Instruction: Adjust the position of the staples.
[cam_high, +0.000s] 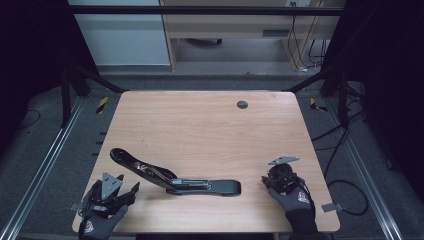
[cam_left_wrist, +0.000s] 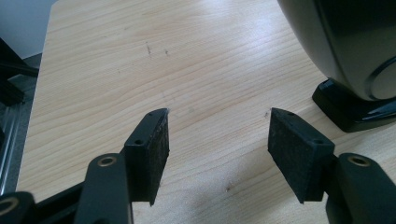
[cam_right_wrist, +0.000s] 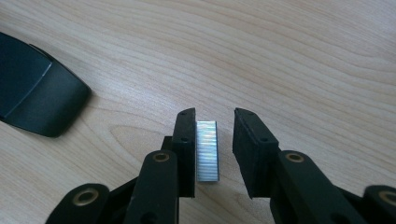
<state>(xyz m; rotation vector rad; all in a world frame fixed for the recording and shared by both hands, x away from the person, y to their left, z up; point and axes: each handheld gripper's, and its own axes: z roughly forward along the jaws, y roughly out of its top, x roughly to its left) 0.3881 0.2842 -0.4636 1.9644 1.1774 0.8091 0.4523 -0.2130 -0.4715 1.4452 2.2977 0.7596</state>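
Between the right gripper (cam_right_wrist: 214, 116)'s fingers, a strip of staples (cam_right_wrist: 206, 150) is seen lying on the table (cam_right_wrist: 289, 56), touching one pad only.

Its long axis is lined up with the parted fingers; the opened stapler (cam_high: 172, 178) is found farther left, nearer the left gripper (cam_left_wrist: 218, 114), whose fingers are held wide and empty.

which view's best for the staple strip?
Right gripper view: the staple strip lies on the table between the right gripper pads, against one pad with a gap to the other. High view: that gripper hides it. Left gripper view shows stapler and table.

Dark gloves (cam_high: 295, 199), black hand-held gripper (cam_high: 274, 180) pads
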